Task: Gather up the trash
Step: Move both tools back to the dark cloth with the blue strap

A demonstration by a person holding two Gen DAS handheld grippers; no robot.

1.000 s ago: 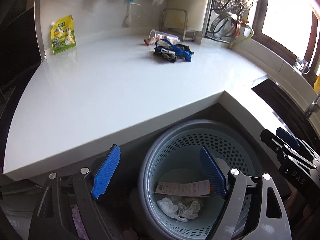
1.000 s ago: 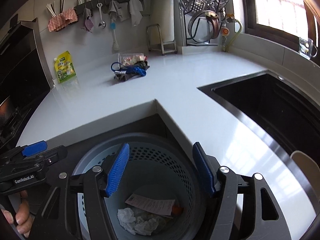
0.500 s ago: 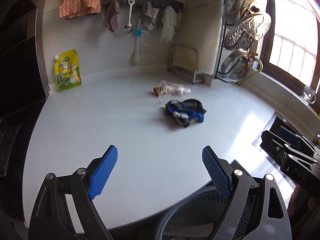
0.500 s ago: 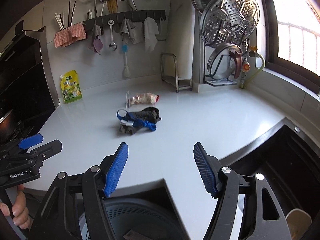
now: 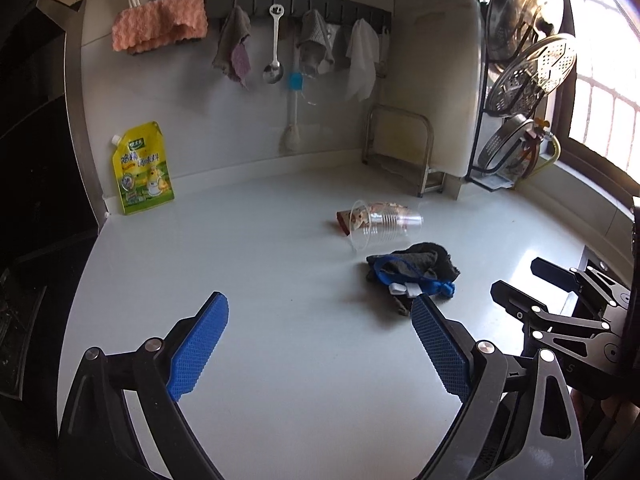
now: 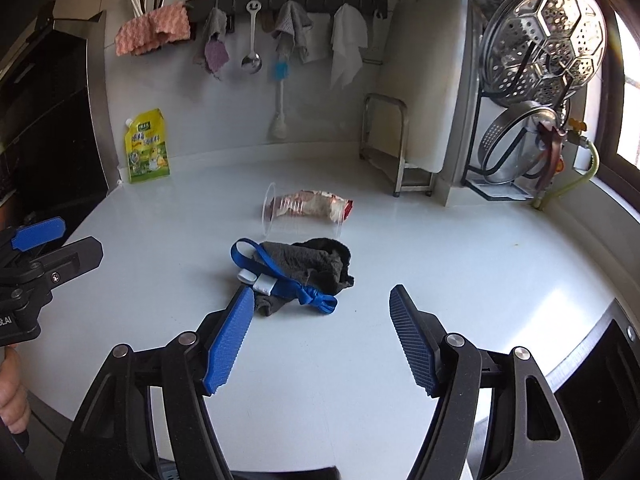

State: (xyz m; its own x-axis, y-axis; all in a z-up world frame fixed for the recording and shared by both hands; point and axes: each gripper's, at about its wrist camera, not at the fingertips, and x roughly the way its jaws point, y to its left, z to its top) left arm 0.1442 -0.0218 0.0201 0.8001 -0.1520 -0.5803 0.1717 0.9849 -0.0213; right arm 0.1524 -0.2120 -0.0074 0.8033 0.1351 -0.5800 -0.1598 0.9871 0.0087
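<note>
Countertop: dark rag beyond right gripper.

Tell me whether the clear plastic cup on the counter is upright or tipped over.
Tipped over. The clear cup lies on its side on the counter, a wrapper stuffed inside.

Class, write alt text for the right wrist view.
The right gripper, jaws open and empty, points across a white counter at a dark cloth tangled with a blue strap, a tipped clear cup behind.
</note>
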